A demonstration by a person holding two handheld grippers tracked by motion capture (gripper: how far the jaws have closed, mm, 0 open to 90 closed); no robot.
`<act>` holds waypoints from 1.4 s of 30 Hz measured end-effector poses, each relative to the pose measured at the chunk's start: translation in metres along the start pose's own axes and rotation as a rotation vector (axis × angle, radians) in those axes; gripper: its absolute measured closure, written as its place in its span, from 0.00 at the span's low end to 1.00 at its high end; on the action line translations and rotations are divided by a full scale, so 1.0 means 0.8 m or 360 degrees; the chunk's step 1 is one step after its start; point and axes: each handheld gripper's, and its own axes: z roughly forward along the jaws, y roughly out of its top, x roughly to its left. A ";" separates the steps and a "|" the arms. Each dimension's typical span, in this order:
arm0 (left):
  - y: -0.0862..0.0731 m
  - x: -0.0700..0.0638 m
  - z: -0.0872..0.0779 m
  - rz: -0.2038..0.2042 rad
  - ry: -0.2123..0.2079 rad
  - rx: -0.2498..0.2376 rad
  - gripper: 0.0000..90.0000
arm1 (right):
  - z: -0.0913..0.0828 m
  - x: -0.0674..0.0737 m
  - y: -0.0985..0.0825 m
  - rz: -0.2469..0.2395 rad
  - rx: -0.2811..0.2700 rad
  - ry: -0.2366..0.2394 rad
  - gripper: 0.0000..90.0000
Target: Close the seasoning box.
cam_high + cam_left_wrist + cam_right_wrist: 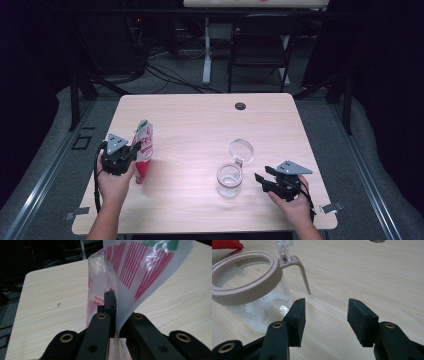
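The left gripper [131, 150] was seen at the left side of the bench [200, 125], its jaws closed tight on a red-and-white printed plastic pouch [144, 152]. The pouch was held upright, with its lower end close to the bench surface; whether it touched the wood could not be told. In the left gripper view the pouch [130, 272] was pinched between the two black jaws, its film rising and curling above them. The right gripper [264, 181] was held low at the right side of the bench, its jaws standing wide apart with nothing between them. Just beside it, toward the left gripper, a clear glass jar [229, 180] with a beige rim was standing on the bench, its round lid [241, 149] flipped open behind it. White grains were seen inside the jar [249, 290].
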 end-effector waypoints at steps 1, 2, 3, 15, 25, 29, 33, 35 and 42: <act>0.001 -0.001 -0.002 0.0001 -0.0001 -0.0004 1.00 | 0.000 0.000 0.000 0.0003 -0.0002 0.0001 0.54; 0.003 -0.002 -0.004 0.0006 -0.0005 -0.0010 1.00 | 0.000 0.000 0.000 0.0004 -0.0003 0.0002 0.54; 0.004 -0.003 -0.005 0.0007 -0.0013 -0.0018 1.00 | 0.000 0.000 0.000 0.0005 -0.0003 0.0003 0.54; 0.017 -0.031 -0.015 0.0030 -0.0202 -0.0055 1.00 | 0.000 0.000 0.000 0.0004 -0.0004 0.0001 0.54; 0.025 -0.063 -0.013 0.0130 -0.0346 -0.0043 1.00 | 0.000 -0.001 0.000 0.0000 -0.0001 0.0003 0.54; 0.025 -0.071 -0.011 0.0140 -0.0400 -0.0036 1.00 | 0.000 0.000 0.000 -0.0008 -0.0002 -0.0002 0.54; 0.026 -0.080 -0.009 0.0155 -0.0436 -0.0032 1.00 | -0.001 0.002 0.001 -0.0024 0.0003 0.0002 0.55; 0.027 -0.084 -0.009 0.0157 -0.0460 -0.0034 1.00 | -0.002 0.003 0.002 -0.0030 -0.0004 -0.0007 0.56; 0.031 -0.109 -0.005 0.0218 -0.0532 -0.0047 1.00 | -0.010 0.006 0.008 -0.0061 -0.0070 0.0001 0.58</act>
